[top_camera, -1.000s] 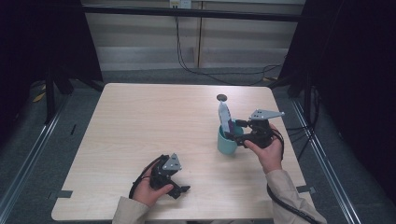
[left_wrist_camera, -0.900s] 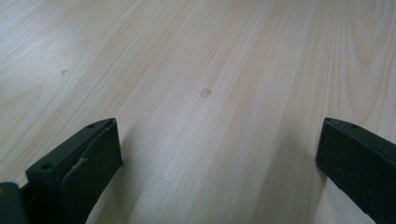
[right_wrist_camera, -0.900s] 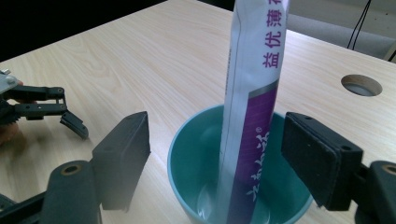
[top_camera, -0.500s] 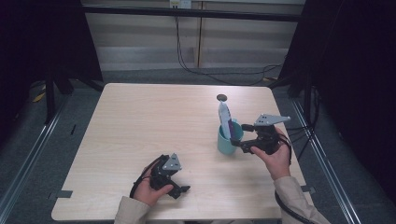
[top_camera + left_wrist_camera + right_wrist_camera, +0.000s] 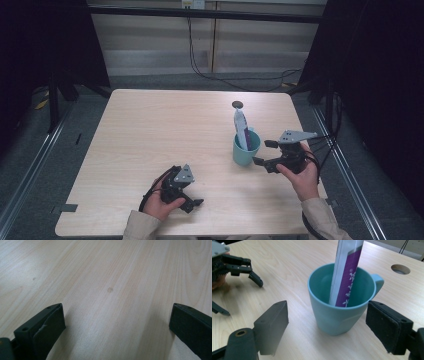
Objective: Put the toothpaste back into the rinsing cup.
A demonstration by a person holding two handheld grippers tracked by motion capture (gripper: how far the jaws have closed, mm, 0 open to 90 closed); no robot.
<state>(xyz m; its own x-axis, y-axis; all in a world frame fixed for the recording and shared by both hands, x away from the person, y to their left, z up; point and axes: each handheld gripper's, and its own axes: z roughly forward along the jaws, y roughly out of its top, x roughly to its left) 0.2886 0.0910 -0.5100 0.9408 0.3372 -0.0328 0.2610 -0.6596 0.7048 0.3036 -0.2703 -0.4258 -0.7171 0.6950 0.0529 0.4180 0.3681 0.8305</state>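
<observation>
Teal plastic mug (image 5: 246, 149) w/ a white-and-purple tube (image 5: 241, 128) standing in it sits on the pale wooden desk (image 5: 150, 130), right of centre, nearer the right edge than the left, approx. midway between far and near edges. High view: tube leans a bit toward the far-left, top well above the rim. A small round dark hole (image 5: 237, 104) in the desktop lies just beyond the mug toward the far edge.

Right gripper (image 5: 265, 152), black w/ grey three-cornered plate on top, is held in the person's right hand (image 5: 302, 176) just right of the mug, pointing at it. Its jaws have just been opening and stand wide; nothing pressed btwn them. Right gripper view (image 5: 325, 327) gives what the high view can't: mug wall sits ahead of the two pads, not touched by either, handle (image 5: 378, 281) on the side away from the cam, tube's foot resting inside against the near wall, print on the purple band too blurred to read. Same view also catches the other gripper far off at upper left.

Left gripper (image 5: 192, 202) rests near the near edge, left of centre, in the left hand (image 5: 159, 202), well apart from the mug. Left gripper view (image 5: 116, 322): jaws spread wide, bare wood grain btwn them, plus a faint round spot (image 5: 110, 289) on the wood that the high view is too coarse to show.
</observation>
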